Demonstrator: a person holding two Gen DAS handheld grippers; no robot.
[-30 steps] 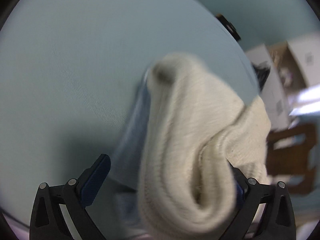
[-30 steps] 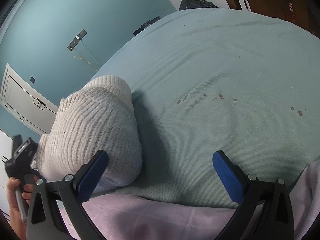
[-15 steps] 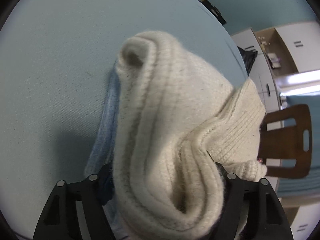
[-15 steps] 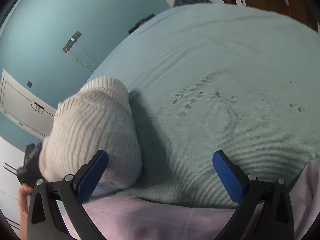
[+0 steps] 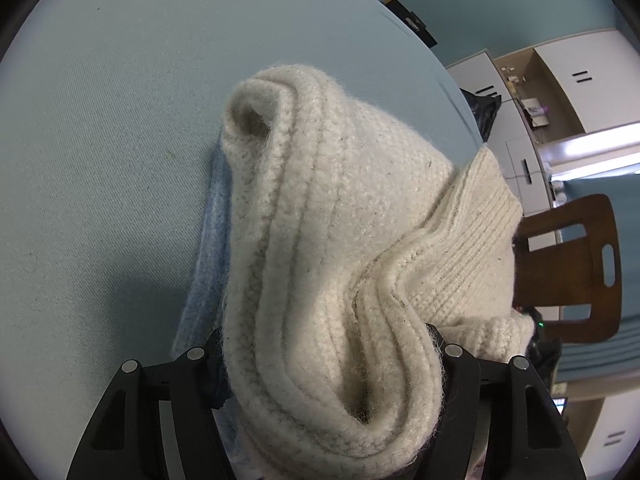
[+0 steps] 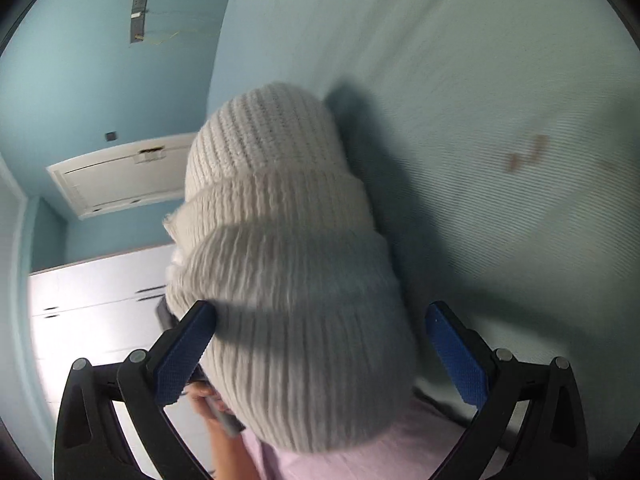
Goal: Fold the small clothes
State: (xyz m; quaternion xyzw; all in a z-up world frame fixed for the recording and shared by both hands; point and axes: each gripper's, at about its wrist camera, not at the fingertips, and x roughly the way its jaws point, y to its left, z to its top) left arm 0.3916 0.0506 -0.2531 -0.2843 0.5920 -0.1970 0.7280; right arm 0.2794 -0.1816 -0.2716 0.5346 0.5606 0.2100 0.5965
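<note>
Your left gripper (image 5: 328, 364) is clamped on a thick bunched fold of the cream knit (image 5: 320, 240), and that is where trouble can start: the wad is bulky and springy, so if your squeeze eases, or you swing it fast, the fold can slide out from between the fingers and the layers will fall apart over the table (image 5: 100, 140). A blue cloth (image 5: 208, 264) shows along the knit's left side and runs down toward the left finger; whether it is pinched in with the knit you cannot tell, and if it is only riding along it may drop or drag crooked. Your right gripper (image 6: 320, 356) is wide open and holds nothing; the knit (image 6: 288, 280) hangs between and ahead of its fingers, seemingly near the left pad, so closing now, with that view smeared by motion, risks catching a stray layer instead of a clean edge. The knit is lifted off the table near its close edge, gathered in your left gripper, its ribbed cuff spilling to the right past that gripper's right finger.
</note>
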